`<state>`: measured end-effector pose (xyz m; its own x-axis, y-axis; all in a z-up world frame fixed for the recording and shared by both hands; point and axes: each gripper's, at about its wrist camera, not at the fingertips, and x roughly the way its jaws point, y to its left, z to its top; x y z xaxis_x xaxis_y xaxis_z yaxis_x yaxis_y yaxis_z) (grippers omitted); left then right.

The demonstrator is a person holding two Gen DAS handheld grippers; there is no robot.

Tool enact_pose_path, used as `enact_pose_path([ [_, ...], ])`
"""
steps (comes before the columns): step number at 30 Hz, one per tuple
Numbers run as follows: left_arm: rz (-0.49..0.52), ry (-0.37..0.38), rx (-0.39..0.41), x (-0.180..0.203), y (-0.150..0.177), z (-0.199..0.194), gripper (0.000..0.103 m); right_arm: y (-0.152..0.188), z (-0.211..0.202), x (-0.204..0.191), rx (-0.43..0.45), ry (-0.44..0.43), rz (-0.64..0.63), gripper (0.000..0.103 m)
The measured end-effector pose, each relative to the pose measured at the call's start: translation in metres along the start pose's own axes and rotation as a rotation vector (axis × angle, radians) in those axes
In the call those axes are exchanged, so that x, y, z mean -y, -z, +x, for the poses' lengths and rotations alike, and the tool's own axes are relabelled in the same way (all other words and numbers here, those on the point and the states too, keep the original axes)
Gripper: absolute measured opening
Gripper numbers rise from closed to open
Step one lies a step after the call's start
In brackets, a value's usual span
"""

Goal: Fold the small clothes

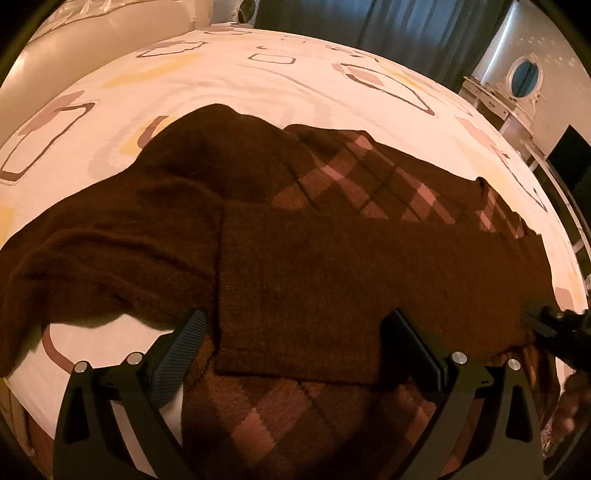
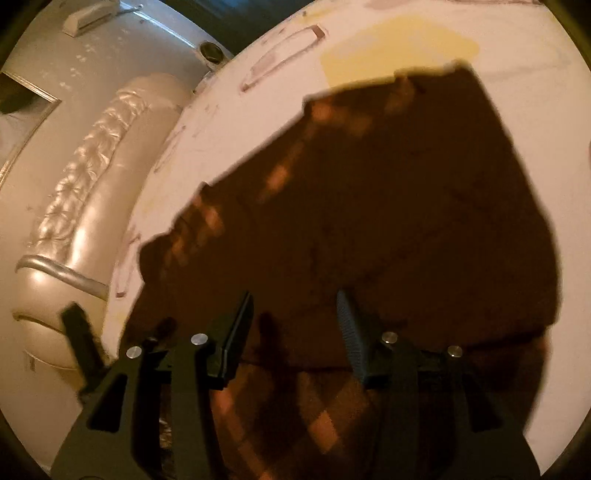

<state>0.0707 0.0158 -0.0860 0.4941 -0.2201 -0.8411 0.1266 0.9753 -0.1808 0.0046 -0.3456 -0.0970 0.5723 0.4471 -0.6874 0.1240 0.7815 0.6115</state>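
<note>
A: What's the sweater (image 1: pixel 295 258) like?
B: Fuzzy brown knit with pink argyle diamonds, spread across the patterned bedsheet (image 1: pixel 258 81), one plain panel folded over.
A: And the grippers?
B: The left gripper (image 1: pixel 295 354) gapes wide, gripping nothing; the right gripper (image 2: pixel 295 332) is parted too, blurred, hovering over the near hem. Bare sheet lies far and left.

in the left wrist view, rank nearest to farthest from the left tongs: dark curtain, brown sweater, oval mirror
1. brown sweater: right at the left tongs, on the bed.
2. oval mirror: far right, past the bed.
3. dark curtain: top centre, behind the bed; close to the mirror's range, so hard to separate.
</note>
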Motion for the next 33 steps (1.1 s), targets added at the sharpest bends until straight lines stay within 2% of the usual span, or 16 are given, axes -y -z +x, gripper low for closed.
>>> enact_pose_path([
  [4,0.005,0.004,-0.011,0.000,-0.001,0.001,0.098,0.004,-0.001,-0.010,0.006,0.025,-0.052,0.054],
  [11,0.033,0.030,-0.020,-0.003,-0.001,-0.001,0.098,0.002,0.002,-0.019,0.004,0.032,-0.073,0.067],
  [14,0.025,0.086,-0.011,-0.010,0.000,-0.007,0.098,0.003,0.004,-0.026,0.008,0.056,-0.102,0.074],
  [18,-0.049,0.177,-0.005,-0.031,0.004,-0.025,0.098,0.003,0.008,-0.034,0.007,0.087,-0.127,0.080],
  [20,-0.075,0.152,0.016,-0.052,0.007,-0.041,0.098,0.003,0.010,-0.037,0.006,0.098,-0.129,0.082],
  [23,-0.063,0.143,0.069,-0.086,0.017,-0.071,0.098,0.004,0.010,-0.037,0.007,0.105,-0.133,0.084],
  [26,-0.089,0.145,0.126,-0.138,0.035,-0.103,0.098,0.004,0.009,-0.037,0.010,0.102,-0.129,0.085],
  [29,-0.215,0.157,0.155,-0.210,0.060,-0.128,0.098,0.003,0.009,-0.036,0.017,0.089,-0.110,0.085],
  [33,-0.425,0.118,0.206,-0.302,0.094,-0.149,0.098,0.002,0.010,-0.036,0.017,0.086,-0.100,0.086],
])
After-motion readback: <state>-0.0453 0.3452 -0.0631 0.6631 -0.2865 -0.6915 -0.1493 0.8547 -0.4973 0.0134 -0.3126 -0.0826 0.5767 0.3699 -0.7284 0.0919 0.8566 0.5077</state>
